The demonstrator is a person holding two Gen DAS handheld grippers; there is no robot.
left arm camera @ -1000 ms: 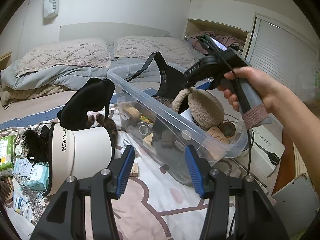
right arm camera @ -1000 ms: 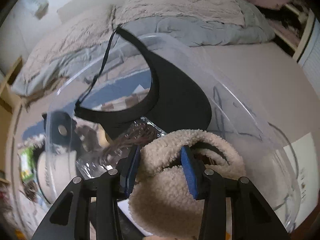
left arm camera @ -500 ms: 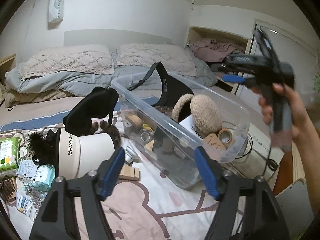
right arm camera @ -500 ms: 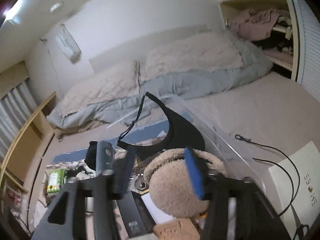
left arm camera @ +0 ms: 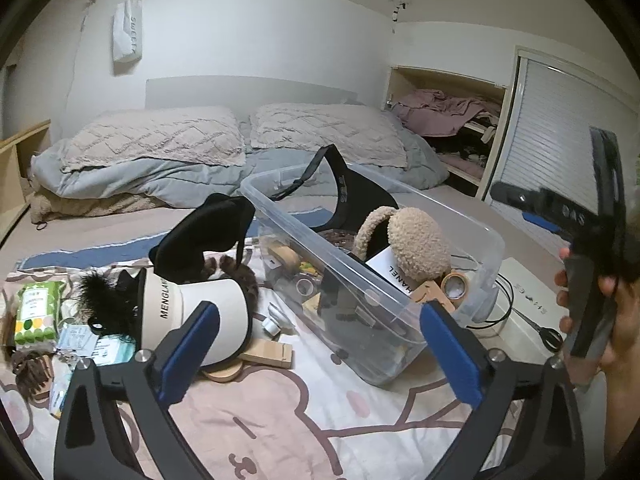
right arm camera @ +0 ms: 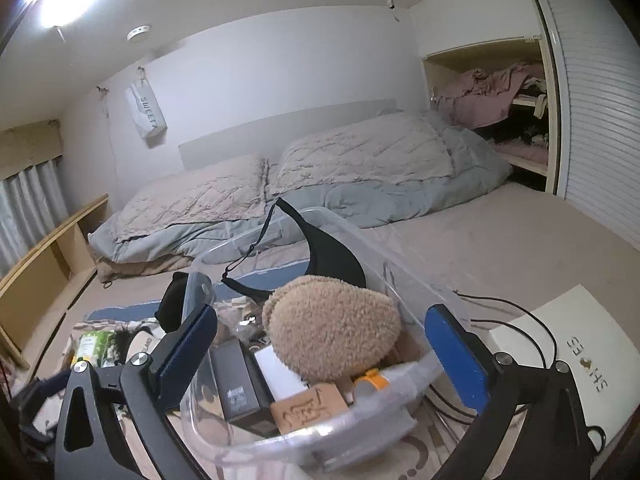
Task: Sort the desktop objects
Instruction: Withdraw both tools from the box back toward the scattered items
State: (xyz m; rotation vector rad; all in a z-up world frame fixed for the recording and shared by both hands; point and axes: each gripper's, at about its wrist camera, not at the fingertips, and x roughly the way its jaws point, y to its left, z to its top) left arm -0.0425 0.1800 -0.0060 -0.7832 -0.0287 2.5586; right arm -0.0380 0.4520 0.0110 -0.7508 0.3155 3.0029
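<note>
- The left gripper (left arm camera: 320,344) hangs above the blanket (left arm camera: 280,412) with its blue pads wide apart and nothing between them.
- The right gripper (right arm camera: 320,356) is just as wide and empty above the near end of the bin (right arm camera: 280,444); the left view shows it raised at the right edge in the hand (left arm camera: 600,312).
- One clear bin (left arm camera: 400,292) sits on the blanket, holding one fuzzy tan earmuff (left arm camera: 416,244), one black visor (left arm camera: 352,200) leaning on the far wall, one tape roll (left arm camera: 454,286) and one white card.
- Left of the bin lie one cream visor (left arm camera: 208,312), one black eye mask (left arm camera: 204,236) and one green packet (left arm camera: 36,312).
- The earmuff (right arm camera: 332,332) is round and woolly, resting on top of the bin's contents.
- A second ago the right pads closed around the earmuff down in the bin; now they are off it and spread, and the left pads have widened too.
</note>
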